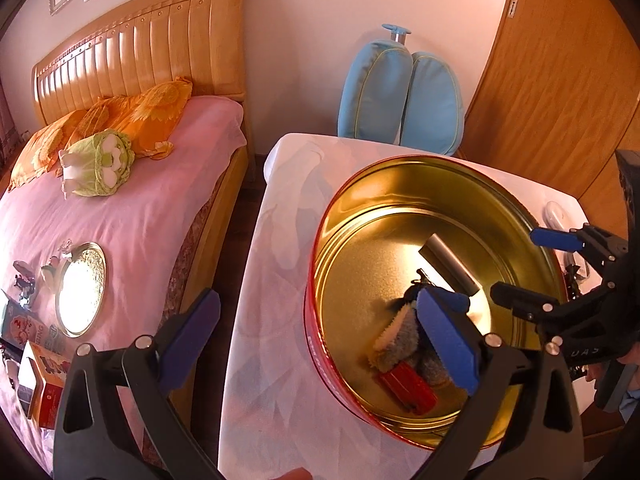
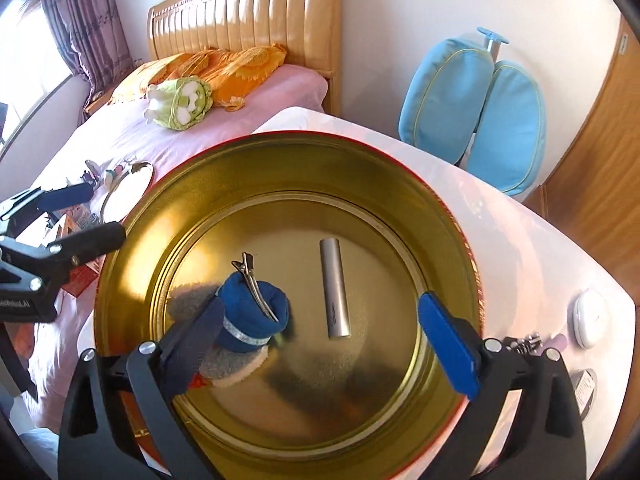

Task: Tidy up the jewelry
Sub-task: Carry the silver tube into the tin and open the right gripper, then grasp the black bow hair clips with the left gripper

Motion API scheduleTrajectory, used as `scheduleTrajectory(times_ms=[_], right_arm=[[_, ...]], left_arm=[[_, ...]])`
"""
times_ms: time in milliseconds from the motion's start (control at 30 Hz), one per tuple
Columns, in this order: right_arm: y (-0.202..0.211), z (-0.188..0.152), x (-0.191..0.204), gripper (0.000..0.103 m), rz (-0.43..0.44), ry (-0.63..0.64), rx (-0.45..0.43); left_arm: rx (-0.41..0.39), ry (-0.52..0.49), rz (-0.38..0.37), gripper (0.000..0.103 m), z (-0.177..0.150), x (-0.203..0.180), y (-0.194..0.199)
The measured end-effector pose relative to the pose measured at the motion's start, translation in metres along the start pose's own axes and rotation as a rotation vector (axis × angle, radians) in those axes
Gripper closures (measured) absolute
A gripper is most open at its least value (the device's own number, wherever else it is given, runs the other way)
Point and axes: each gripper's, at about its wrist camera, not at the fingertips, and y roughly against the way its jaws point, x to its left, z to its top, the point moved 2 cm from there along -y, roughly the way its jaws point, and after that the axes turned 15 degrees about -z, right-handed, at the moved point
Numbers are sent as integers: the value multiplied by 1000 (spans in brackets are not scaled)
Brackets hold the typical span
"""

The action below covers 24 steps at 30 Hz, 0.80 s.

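Right wrist view: right gripper [image 2: 320, 340] hangs over the tin [image 2: 132, 216], tilted steeply down into it, jaws wide apart with nothing between them. Left pad sits just beside the plush [image 2: 252, 308] at lower left of the tin floor; whether they touch cannot be told. A hair clip [image 2: 256, 284] lies across the plush's blue top. A silver tube [image 2: 335, 288] lies upright in the frame at centre, apart from the plush. Left gripper [image 2: 92, 216] enters from the left edge, outside the tin rim, jaws apart and empty. On the table [image 2: 520, 248], lower right: a white case [image 2: 588, 318] and small metal pieces [image 2: 524, 342], blurred.

Left wrist view: left gripper [image 1: 320, 344] points down across the tin's left rim, one finger over the bed [image 1: 132, 216], the other over the tin, jaws spread, nothing held. Right gripper [image 1: 532, 272] reaches in from the right edge. A red item [image 1: 408, 390] lies under the plush. The tin lid [image 1: 82, 290] rests on the bed at left.
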Motion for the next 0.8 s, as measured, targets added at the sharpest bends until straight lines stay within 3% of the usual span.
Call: scheduleTrajectory(times_ms=[333, 467, 600, 700, 800], right_arm=[[57, -43, -43, 5, -111, -120, -49], [76, -76, -69, 5, -181, -223, -26], [95, -116, -94, 5, -267, -374, -5], [110, -151, -113, 5, -315, -468, 28], [120, -185, -133, 5, -351, -509, 59]], left_arm=[[45, -142, -136, 7, -14, -65, 3], [65, -244, -202, 7, -17, -95, 2], [73, -330, -333, 7, -23, -124, 2], [124, -353, -414, 7, -28, -151, -6], [153, -382, -441, 7, -33, -182, -13]])
